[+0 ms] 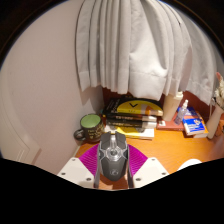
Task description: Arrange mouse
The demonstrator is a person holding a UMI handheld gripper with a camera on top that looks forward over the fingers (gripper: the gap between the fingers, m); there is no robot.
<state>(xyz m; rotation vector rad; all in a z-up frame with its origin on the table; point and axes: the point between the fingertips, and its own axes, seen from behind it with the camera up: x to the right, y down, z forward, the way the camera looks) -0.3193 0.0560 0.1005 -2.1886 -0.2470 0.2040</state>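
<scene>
A grey and black mouse [112,156] sits between my two fingers, its nose pointing away from me. Both magenta pads [89,158] press against its sides, so my gripper [112,166] is shut on it. The mouse appears held above the brown wooden desk [170,150]. Its rear end is hidden by the lower part of the gripper.
Just beyond the mouse lies a stack of books with a yellow and black item [135,110] on top. A green mug [90,126] stands to the left. A white bottle [172,108], a blue box [194,124] and a white box [215,118] are on the right. Curtains [140,50] hang behind.
</scene>
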